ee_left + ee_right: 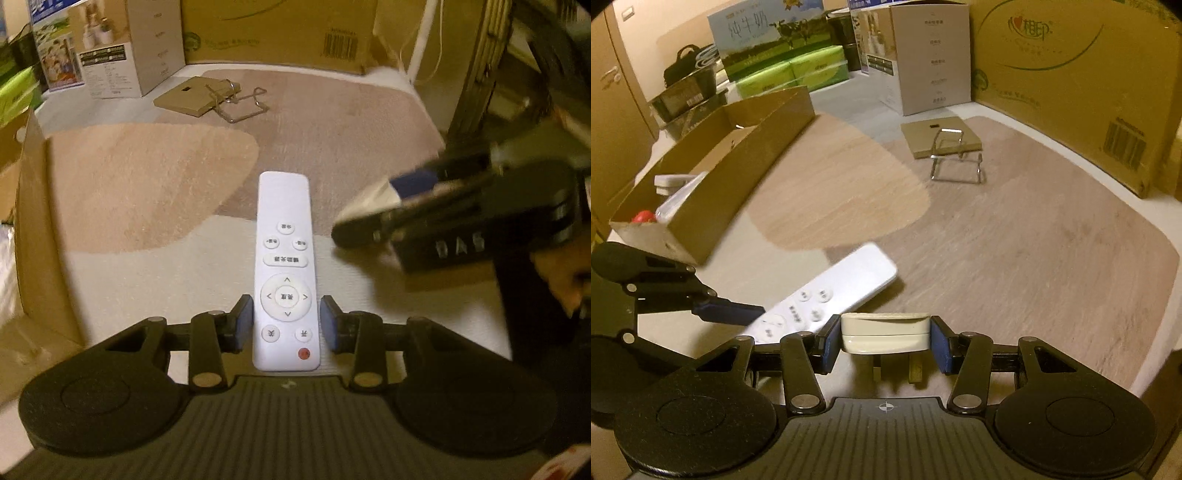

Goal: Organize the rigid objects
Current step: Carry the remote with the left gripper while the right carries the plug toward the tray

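Observation:
My left gripper (286, 323) is shut on a white remote control (285, 269) near its button end and holds it above the carpet; the remote also shows in the right wrist view (831, 295). My right gripper (885, 334) is shut on a cream plug adapter (885, 332) with metal pins pointing down. In the left wrist view the right gripper (369, 225) appears blurred at the right with the adapter. A metal wire stand (955, 158) and a flat tan box (940, 138) lie on the carpet farther ahead.
An open cardboard tray (738, 177) at the left holds a red item (642, 216) and white pieces. Large cartons (1071, 85) and a grey box (923, 55) wall the back. Green packs (790, 74) stand behind the tray.

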Available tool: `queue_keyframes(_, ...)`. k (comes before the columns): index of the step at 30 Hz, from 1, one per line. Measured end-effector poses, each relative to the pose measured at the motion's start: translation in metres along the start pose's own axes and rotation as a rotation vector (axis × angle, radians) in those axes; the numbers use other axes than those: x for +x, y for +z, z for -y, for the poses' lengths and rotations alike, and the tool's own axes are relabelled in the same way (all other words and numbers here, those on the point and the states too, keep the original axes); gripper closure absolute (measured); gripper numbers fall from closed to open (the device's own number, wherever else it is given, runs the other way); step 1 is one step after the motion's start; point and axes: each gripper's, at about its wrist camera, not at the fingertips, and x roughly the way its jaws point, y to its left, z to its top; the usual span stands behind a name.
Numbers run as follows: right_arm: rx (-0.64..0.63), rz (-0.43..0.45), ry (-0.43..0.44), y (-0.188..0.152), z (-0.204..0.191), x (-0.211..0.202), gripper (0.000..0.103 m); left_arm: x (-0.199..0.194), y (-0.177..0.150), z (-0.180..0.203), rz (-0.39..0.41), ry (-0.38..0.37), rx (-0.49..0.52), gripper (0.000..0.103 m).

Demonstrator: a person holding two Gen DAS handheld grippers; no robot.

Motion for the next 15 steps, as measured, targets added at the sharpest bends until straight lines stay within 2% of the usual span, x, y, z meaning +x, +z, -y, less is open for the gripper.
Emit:
queue_keyframes(6, 0.026, 0.009, -0.05, -0.014, -0.002, -0.008, 0.053, 0.011, 0.009, 0.003, 0.026, 0.006, 0.032, 0.063)
queue_keyframes(11, 0.042, 0.016, -0.072, -0.018, 0.006, -0.013, 0.053, 0.024, 0.02, 0.002, 0.046, 0.026, 0.022, 0.063)
queue_keyframes(15, 0.056, 0.026, -0.078, -0.017, 0.01, -0.012, 0.053, 0.03, 0.024, 0.004, 0.062, 0.055, 0.011, 0.068)
